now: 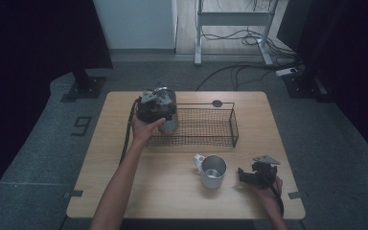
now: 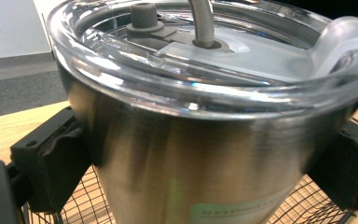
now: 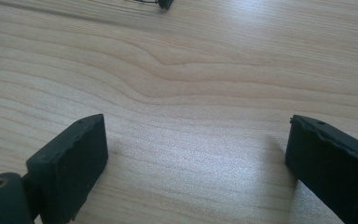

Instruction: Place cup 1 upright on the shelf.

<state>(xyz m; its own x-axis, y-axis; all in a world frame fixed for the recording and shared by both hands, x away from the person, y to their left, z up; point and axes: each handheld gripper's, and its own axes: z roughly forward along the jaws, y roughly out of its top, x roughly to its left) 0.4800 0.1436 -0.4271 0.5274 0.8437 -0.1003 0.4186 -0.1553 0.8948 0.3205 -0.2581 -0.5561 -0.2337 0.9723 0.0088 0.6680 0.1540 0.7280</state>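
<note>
The steel tumbler (image 2: 205,158) with the clear lid (image 2: 200,60) is sitting at the left end of the wire basket (image 1: 206,125), and your left gripper (image 1: 157,109) is clamping it – both black pads (image 2: 56,158) are pressing against its sides just under the lid's rim. The basket is lying along the far half of the wooden table (image 1: 124,172), its mesh showing beneath the tumbler in the left gripper view. Nearer you, a metal mug (image 1: 212,171) is standing upright and apart from the basket, handle turned to the left. Your left forearm is reaching diagonally forward, the hand wrapping the gripper from the near side. Your right gripper (image 1: 249,175) is resting low at the table's right front, just beside the mug – its jaws are standing wide apart over bare wood, holding nothing. The tumbler's base is cut off from view, and the label on its side is too blurred to read.
</note>
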